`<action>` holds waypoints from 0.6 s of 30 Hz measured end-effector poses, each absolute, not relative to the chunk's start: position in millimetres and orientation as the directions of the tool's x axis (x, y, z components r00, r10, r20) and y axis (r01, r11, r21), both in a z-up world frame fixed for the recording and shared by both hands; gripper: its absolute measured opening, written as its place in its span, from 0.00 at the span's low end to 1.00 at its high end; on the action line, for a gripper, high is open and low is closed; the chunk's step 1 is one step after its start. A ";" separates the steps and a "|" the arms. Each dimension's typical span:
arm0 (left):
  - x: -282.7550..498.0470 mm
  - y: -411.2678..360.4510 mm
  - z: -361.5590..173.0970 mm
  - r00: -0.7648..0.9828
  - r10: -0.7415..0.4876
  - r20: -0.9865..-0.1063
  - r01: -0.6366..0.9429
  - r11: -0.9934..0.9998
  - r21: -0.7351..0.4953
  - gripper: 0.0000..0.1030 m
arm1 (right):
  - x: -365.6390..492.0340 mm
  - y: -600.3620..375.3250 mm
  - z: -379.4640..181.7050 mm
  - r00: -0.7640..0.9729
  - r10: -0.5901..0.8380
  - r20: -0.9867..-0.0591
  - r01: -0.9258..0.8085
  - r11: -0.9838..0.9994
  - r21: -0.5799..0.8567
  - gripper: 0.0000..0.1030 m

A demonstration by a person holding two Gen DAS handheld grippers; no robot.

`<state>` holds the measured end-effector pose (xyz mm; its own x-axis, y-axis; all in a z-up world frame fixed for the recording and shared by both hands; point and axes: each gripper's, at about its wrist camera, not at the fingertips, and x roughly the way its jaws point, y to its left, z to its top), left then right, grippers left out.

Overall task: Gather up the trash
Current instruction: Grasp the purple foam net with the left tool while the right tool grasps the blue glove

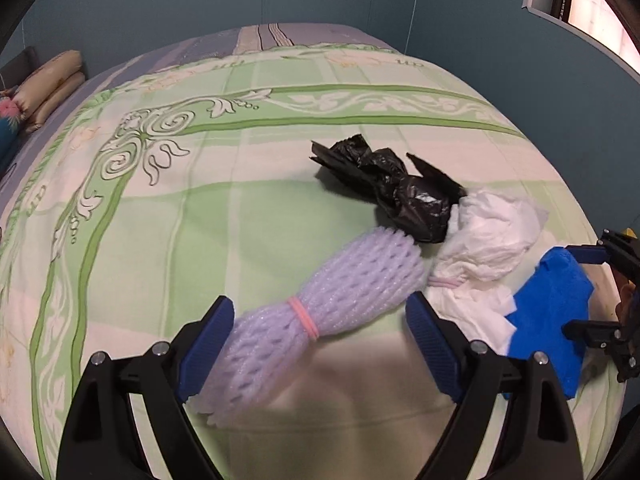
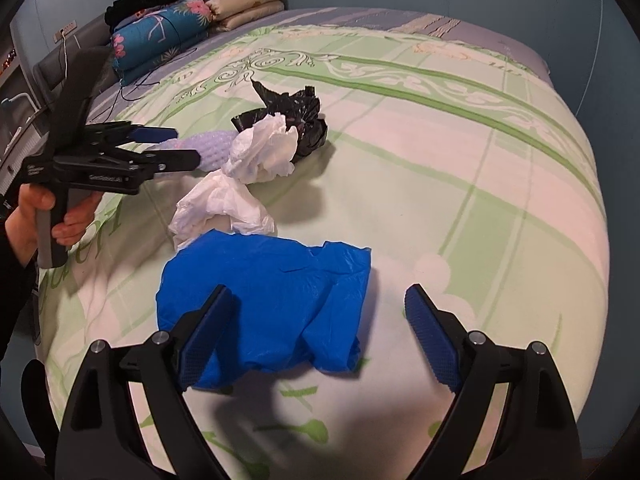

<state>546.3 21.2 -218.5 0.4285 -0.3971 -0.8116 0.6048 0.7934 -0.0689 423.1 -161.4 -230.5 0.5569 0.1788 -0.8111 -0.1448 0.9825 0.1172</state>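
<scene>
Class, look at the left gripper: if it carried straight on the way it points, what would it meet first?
Most likely the purple foam net sleeve, lying between the open left gripper; depth is uncertain.

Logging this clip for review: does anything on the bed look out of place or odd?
Yes: loose trash lies in a row on the bedspread: black bag, white tissue wads, blue plastic bag, foam netting roll. Nothing looks spilled or torn.

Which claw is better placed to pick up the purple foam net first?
The left claw, probably. Its open jaws already straddle the purple foam net on the bed. The right claw is open over the blue plastic bag instead.
</scene>
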 end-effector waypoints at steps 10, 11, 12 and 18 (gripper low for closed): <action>537.8 17.0 -235.9 0.439 -0.365 -0.821 0.616 0.788 -0.022 0.56 | 431.1 -146.1 -237.3 0.546 0.175 -0.819 -0.172 0.981 0.095 0.74; 537.9 18.7 -234.8 0.440 -0.367 -0.819 0.611 0.791 -0.026 0.52 | 431.2 -143.0 -237.1 0.544 0.167 -0.822 -0.177 0.981 0.082 0.65; 537.4 20.5 -233.3 0.445 -0.365 -0.818 0.606 0.795 -0.025 0.50 | 430.4 -141.0 -236.1 0.546 0.161 -0.822 -0.181 0.981 0.071 0.59; 528.5 26.4 -225.7 0.467 -0.338 -0.817 0.590 0.807 0.003 0.36 | 422.3 -131.1 -225.0 0.559 0.158 -0.814 -0.206 0.977 0.049 0.12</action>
<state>528.5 26.4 -225.7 0.4667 -0.3383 -0.8171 0.5900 0.8074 0.0027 422.3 -131.1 -225.0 0.5585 0.1580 -0.8143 -0.2058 0.9774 0.0485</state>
